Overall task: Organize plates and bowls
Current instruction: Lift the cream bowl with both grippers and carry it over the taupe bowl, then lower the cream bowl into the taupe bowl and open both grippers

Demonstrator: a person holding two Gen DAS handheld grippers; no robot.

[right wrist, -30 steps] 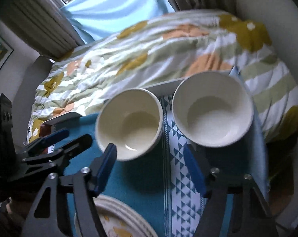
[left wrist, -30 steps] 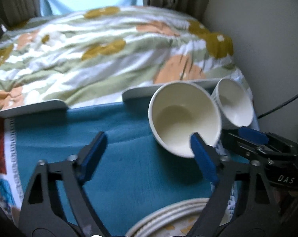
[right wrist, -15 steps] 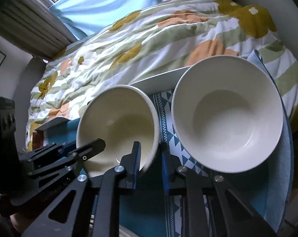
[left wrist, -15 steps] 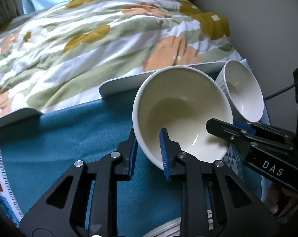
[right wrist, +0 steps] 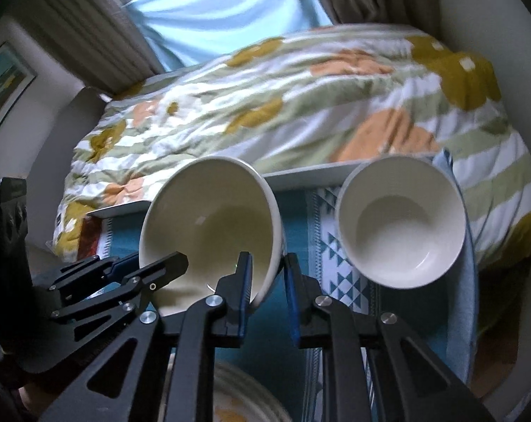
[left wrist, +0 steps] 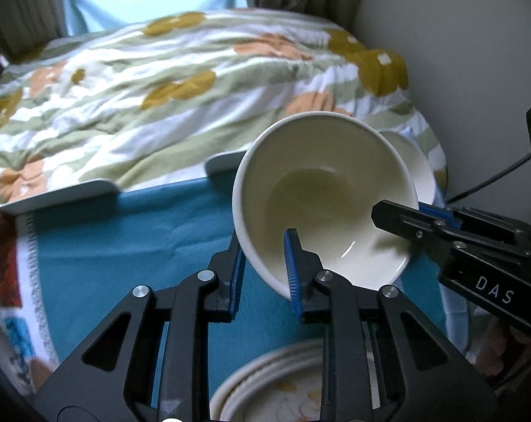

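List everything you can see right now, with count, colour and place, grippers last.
held bowl: 1, cream, tilted, rim pinched from both sides
second bowl: 1, white, on the cloth to the right
plates: stack, cream with yellow pattern, near edge, count unclear
tablecloth: 1, teal, over the table
quilt: 1, floral green, orange and mustard, on the bed behind
curtain: light blue, at the window
left gripper: black with blue pads, shut on held bowl
right gripper: same, shut on held bowl

My tongs (left wrist: pixel 265 256): matt black plastic, ribbed blue pads (left wrist: pixel 290 263). Bowl (left wrist: pixel 321 197): glossy glazed ceramic. Tabletop (left wrist: pixel 125 239): woven teal cloth.
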